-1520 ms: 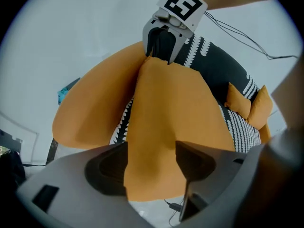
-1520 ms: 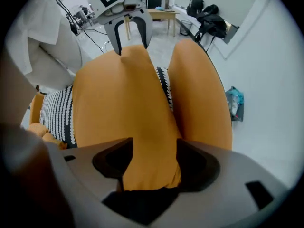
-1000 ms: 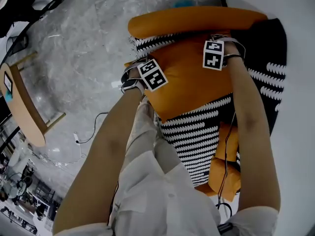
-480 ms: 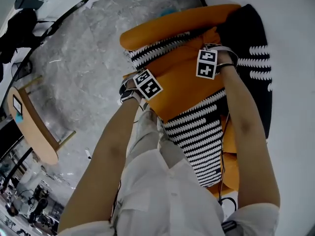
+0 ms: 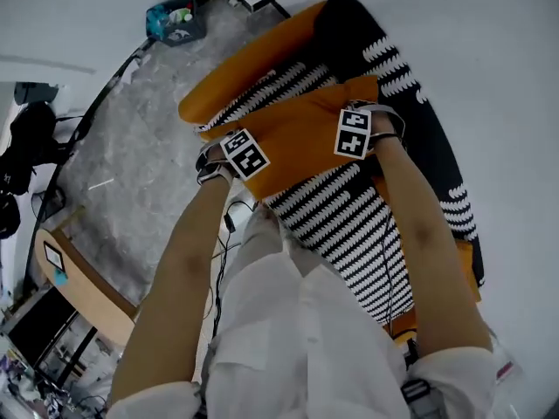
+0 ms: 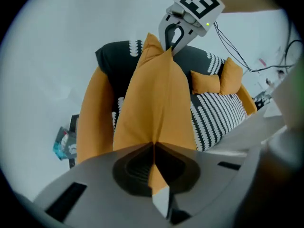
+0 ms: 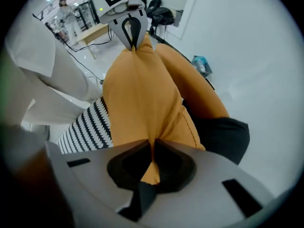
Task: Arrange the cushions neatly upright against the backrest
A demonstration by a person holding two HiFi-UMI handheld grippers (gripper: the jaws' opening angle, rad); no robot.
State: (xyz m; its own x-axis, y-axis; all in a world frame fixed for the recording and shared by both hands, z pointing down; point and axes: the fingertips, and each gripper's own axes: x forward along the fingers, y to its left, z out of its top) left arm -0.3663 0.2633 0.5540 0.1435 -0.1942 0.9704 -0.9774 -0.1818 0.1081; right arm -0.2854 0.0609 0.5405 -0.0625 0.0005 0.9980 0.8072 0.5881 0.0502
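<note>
Now the left hand-held gripper (image 6: 154, 148) and the right hand-held gripper (image 7: 152, 148) are each clamped shut on an opposite corner of the orange cushion (image 5: 297, 138). It stretches between them over the striped sofa seat (image 5: 349, 225), near the black backrest (image 5: 410, 94).

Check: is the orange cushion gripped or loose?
Gripped: left claw and right claw each pinch a corner of the orange cushion.

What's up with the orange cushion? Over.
Left tool, right tool: both shut on plain orange fabric cushion. Cushion stretched between them over black-and-white striped sofa seat. Nothing seen in the way.
</note>
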